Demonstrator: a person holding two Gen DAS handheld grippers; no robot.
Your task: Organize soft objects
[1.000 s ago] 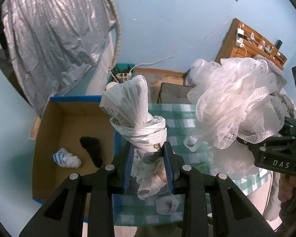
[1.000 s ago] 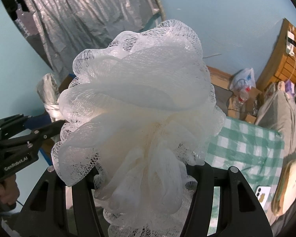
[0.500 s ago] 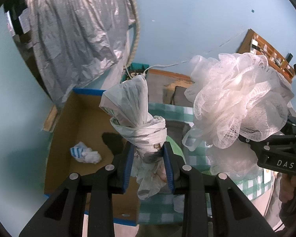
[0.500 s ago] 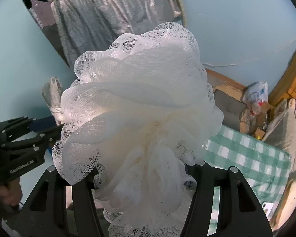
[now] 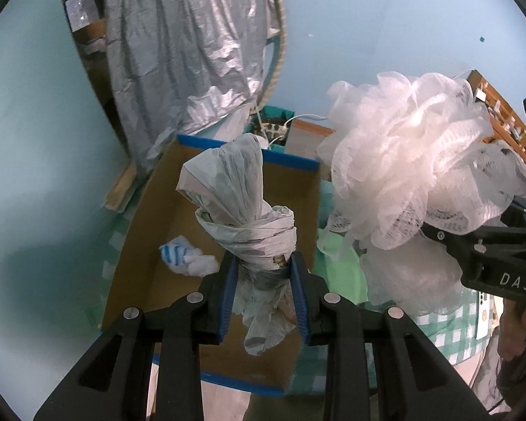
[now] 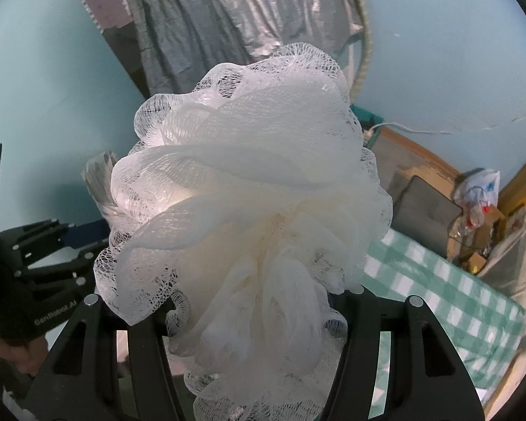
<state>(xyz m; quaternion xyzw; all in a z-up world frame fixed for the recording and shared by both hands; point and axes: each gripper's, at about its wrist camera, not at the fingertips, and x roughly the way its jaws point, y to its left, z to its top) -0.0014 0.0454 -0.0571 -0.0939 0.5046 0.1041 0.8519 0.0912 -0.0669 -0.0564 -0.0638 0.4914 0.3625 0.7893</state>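
Note:
My left gripper (image 5: 264, 273) is shut on a knotted white plastic bag (image 5: 238, 203) and holds it above the open cardboard box (image 5: 157, 210). A blue-striped white cloth (image 5: 186, 254) lies on the box floor. My right gripper (image 6: 252, 315) is shut on a white mesh bath pouf (image 6: 249, 193), which fills its view; its fingertips are hidden behind the mesh. The pouf (image 5: 413, 168) also shows in the left wrist view, held in the air just right of the box. The bag's tip (image 6: 100, 175) peeks out left of the pouf in the right wrist view.
A green checked cloth (image 6: 438, 280) covers the table to the right of the box. A silver sheet (image 5: 193, 52) hangs on the blue wall behind. A wooden rack (image 5: 501, 122) stands at the far right. A plastic bag with a bottle (image 6: 477, 196) sits beyond the table.
Both grippers have moved left, over toward the box, carrying the bag and the pouf. The box now lies directly under the bag; the black object seen earlier in it is hidden.

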